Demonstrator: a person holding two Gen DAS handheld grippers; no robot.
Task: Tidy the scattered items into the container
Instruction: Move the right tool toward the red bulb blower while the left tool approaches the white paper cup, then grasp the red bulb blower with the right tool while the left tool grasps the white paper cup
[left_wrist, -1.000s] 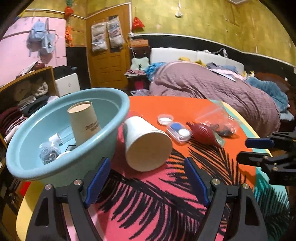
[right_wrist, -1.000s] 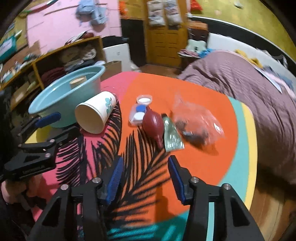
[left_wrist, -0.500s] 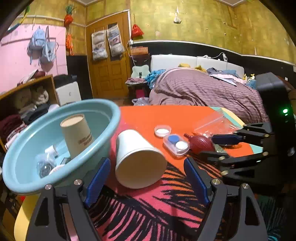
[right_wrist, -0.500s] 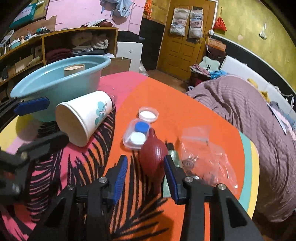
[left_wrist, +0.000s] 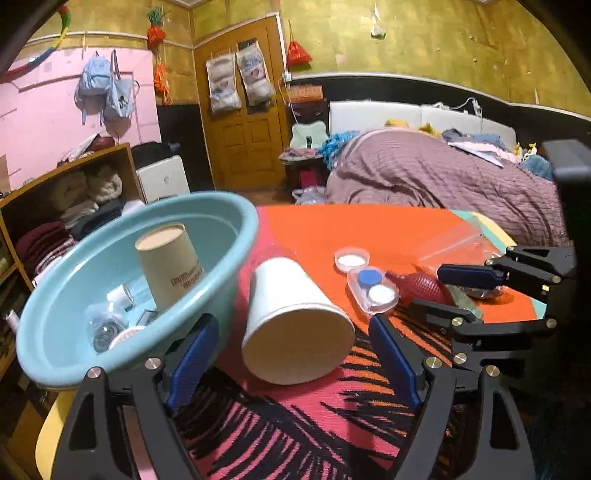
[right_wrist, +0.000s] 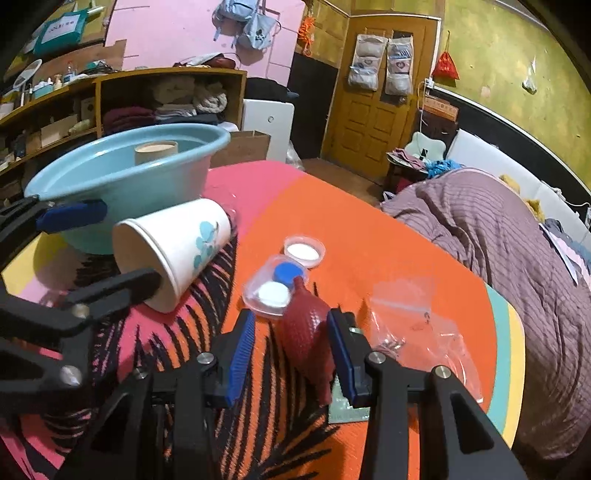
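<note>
A light blue basin (left_wrist: 85, 269) (right_wrist: 147, 192) holds an upturned brown paper cup (left_wrist: 168, 266) and small items. A white paper cup (left_wrist: 291, 314) (right_wrist: 177, 247) lies on its side beside the basin, mouth toward me. My left gripper (left_wrist: 293, 347) (right_wrist: 127, 245) is open, its fingers flanking the cup's mouth. A dark red rubber bulb (right_wrist: 306, 332) (left_wrist: 421, 286) lies on the orange cloth. My right gripper (right_wrist: 291, 343) (left_wrist: 430, 290) is open, one blue pad on each side of the bulb.
A clear lens case (right_wrist: 275, 290) with blue and white caps and a white lid (right_wrist: 303, 251) lie just beyond the bulb. A clear plastic bag (right_wrist: 417, 325) and a green sachet (right_wrist: 347, 406) sit to its right. A bed (right_wrist: 498, 229) borders the table's far side.
My right gripper has moved forward and down until its fingers straddle the red bulb. My left gripper has closed in on the white cup.
</note>
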